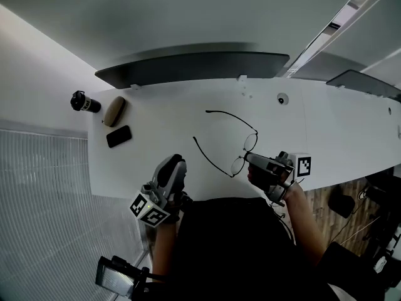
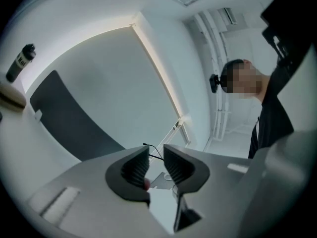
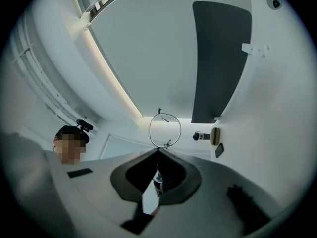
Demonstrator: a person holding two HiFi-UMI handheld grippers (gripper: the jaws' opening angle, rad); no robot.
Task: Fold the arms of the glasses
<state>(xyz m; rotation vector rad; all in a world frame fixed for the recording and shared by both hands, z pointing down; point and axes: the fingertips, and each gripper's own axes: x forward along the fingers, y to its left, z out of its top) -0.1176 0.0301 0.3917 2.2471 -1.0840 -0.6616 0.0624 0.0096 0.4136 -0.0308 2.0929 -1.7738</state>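
- So, R gripper [image 1: 249, 158] is shut tight on the glasses [image 1: 250, 142] at the front rim, over the white table [image 1: 156, 105].
- L gripper [image 1: 174, 165]: jaws slightly apart, nothing btwn them.
- Near arm [image 1: 208, 157] runs diagonally from the hinge out to our left. Its tip lies near the L gripper, not touching.
- Far arm [image 1: 235, 115] lies well apart from both.
- We judge the L gripper takes the near arm first, swinging it toward the lenses.

White counter [image 1: 163, 111], dark panel [image 1: 194, 68] along its far edge, grey wall [image 1: 156, 17] beyond, wood floor [image 1: 322, 199] at right
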